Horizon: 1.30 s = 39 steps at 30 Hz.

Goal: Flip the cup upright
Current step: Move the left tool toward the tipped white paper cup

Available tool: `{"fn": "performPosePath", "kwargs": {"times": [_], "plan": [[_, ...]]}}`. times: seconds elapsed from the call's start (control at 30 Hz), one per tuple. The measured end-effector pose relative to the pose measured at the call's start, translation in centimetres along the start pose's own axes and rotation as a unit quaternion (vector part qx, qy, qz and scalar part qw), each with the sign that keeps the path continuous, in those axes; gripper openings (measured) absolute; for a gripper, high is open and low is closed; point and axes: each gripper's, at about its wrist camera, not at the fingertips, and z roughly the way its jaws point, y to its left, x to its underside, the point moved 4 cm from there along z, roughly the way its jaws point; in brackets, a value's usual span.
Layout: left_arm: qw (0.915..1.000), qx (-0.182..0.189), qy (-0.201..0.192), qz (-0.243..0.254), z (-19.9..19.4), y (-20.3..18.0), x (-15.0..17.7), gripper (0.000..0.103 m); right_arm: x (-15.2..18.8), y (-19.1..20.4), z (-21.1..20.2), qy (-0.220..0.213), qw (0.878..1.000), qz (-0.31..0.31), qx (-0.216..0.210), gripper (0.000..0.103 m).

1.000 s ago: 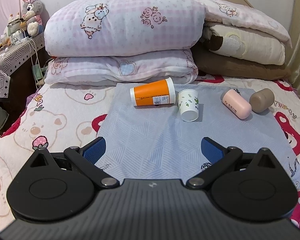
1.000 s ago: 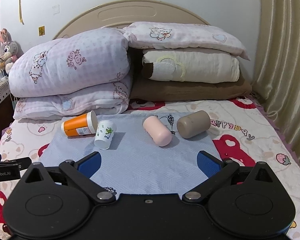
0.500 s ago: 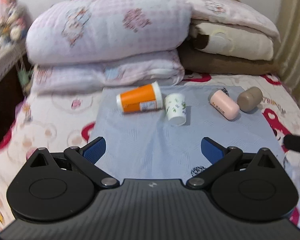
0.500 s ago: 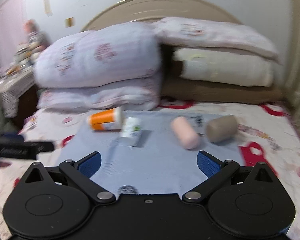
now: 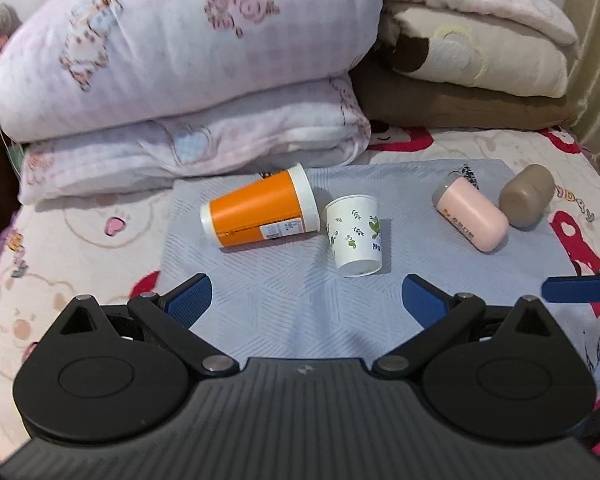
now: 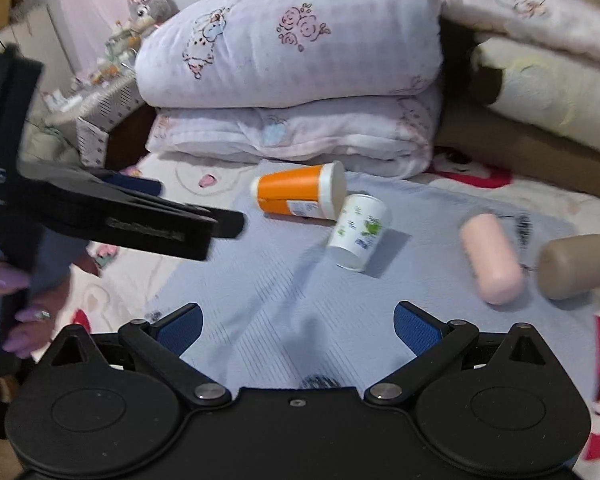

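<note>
Leaf-print paper cup (image 5: 356, 236) tipped on blue mat (image 5: 284, 304), touching orange cup (image 5: 260, 212) rim. Likely light, thin-walled, crushable; grip mid-wall gently. Left gripper (image 5: 306, 296), right gripper (image 6: 296, 324) jaws wide, empty.

Soft, even indoor light, fisheye-bent at the edges.
We see short shadows right of the paper cup (image 5: 355, 235); the right wrist view smears with motion blur.
</note>
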Motion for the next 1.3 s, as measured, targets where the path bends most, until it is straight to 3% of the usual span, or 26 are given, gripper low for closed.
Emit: {"fn": "performPosePath", "kwargs": {"times": [0.17,0.37,0.6,0.9,1.07,1.13,1.3], "plan": [[0.9998,0.007,0.011,-0.012,3.5,0.4,-0.3,0.101,-0.8,-1.6,4.3,-0.009,0.999,-0.046,-0.003,0.103],[0.9978,0.04,0.026,-0.046,6.7,1.7,0.6,0.1,-0.7,-3.6,9.3,-0.001,0.999,-0.04,-0.005,0.102],[0.9951,0.067,-0.005,-0.072,10.0,3.1,1.0,0.1,-0.6,-4.9,12.6,0.016,0.999,0.004,-0.04,0.097],[0.9914,0.098,-0.015,-0.086,13.4,3.3,2.1,0.092,-1.5,-5.8,16.1,0.011,0.999,-0.008,-0.029,0.096],[0.9844,0.117,-0.036,-0.127,14.2,4.2,2.2,0.087,-2.1,-5.1,17.4,-0.008,0.999,-0.003,-0.033,0.096],[0.9821,0.13,-0.029,-0.133,14.6,4.1,2.3,0.081,-2.4,-4.8,18.2,-0.009,1.0,0.001,-0.016,0.096],[0.9805,0.133,-0.026,-0.143,15.1,4.4,2.8,0.08,-2.5,-5.0,20.1,-0.017,0.999,-0.008,0.027,0.094]]}}
